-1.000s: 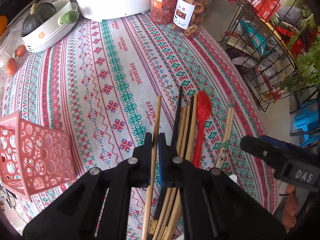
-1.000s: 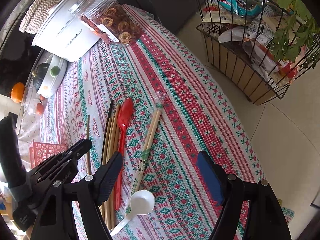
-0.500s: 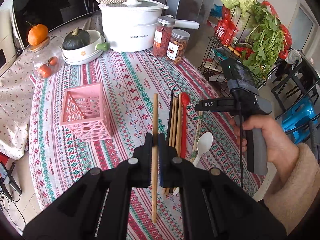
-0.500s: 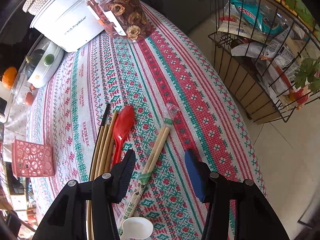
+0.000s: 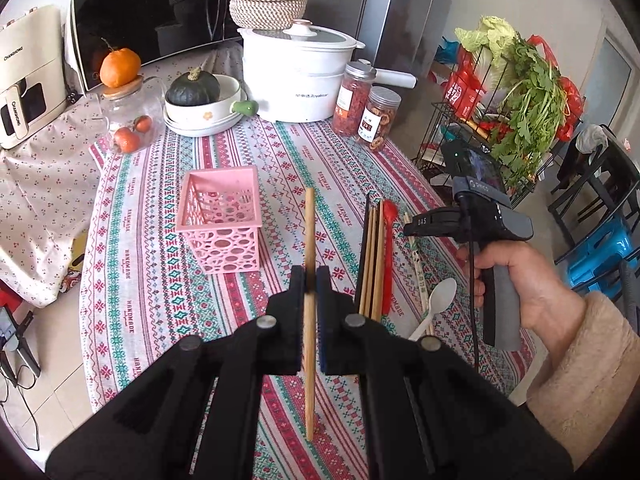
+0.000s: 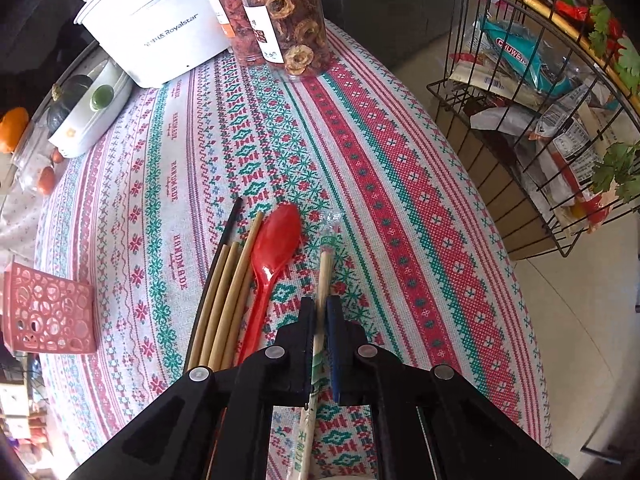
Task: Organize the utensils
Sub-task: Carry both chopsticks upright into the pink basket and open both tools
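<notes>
My left gripper (image 5: 309, 276) is shut on a single wooden chopstick (image 5: 309, 220) and holds it above the tablecloth, right of the pink perforated basket (image 5: 220, 220). My right gripper (image 6: 320, 308) is shut on the paper-wrapped chopstick pair (image 6: 325, 272), which lies on the cloth. Left of it lie several wooden chopsticks (image 6: 228, 296), a black chopstick (image 6: 228, 232) and a red spoon (image 6: 272, 248). A white spoon (image 5: 438, 300) lies near the table's front edge. The right gripper also shows in the left wrist view (image 5: 416, 222).
At the back stand a white cooker (image 5: 296, 76), two food jars (image 5: 366, 110), a bowl with a squash (image 5: 200, 100) and a glass jar with an orange on top (image 5: 124, 120). A wire rack of vegetables (image 5: 500, 112) stands right of the table.
My left gripper has lifted the wooden chopstick up and away from the pile. My right gripper has come down and closed on the wrapped chopsticks.
</notes>
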